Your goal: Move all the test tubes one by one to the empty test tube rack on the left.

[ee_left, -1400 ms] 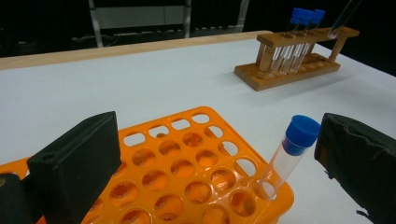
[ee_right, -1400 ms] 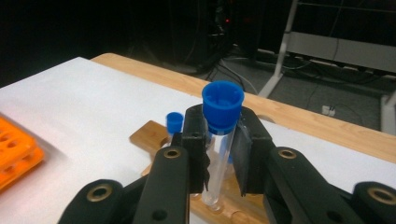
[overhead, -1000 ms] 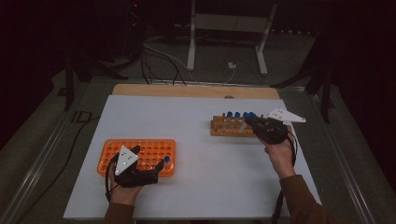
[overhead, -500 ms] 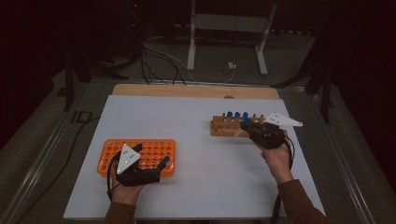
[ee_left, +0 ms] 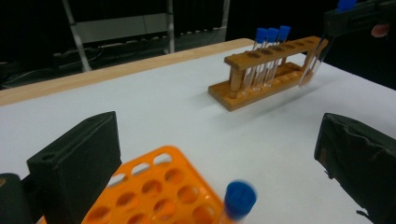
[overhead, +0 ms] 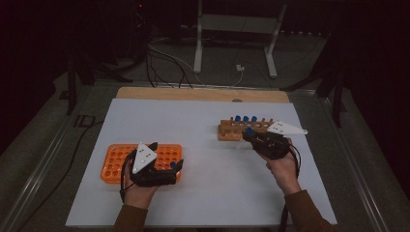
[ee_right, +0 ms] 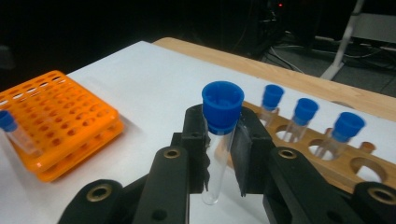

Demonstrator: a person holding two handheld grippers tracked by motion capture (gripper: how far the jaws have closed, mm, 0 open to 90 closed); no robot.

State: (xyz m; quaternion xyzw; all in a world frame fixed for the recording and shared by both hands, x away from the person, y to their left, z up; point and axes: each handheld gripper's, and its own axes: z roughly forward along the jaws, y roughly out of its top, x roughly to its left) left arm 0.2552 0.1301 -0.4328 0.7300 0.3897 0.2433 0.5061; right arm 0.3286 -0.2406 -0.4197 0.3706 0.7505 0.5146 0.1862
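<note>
Test tube held beside the wooden rack

Test tube [ee_right: 219,140] with a blue cap stands clamped in the right hand-held gripper [ee_right: 223,156], at centre right of the high view, just in front of the wooden rack [overhead: 241,129]. The left hand-held gripper [ee_left: 219,154] is wide open above the orange rack [overhead: 118,162] at lower left, where another capped tube [ee_left: 238,200] stands on the white surface [overhead: 203,125].

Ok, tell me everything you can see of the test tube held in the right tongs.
The test tube is a slim clear tube, plastic or glass by its look, with a rounded bottom and a blue cap pressed on top. It appears empty. It stands nearly upright, clamped just under the cap between the black jaws of the right tongs. It hangs free above the white table, beside the wooden rack, its lower end touching nothing.
</note>
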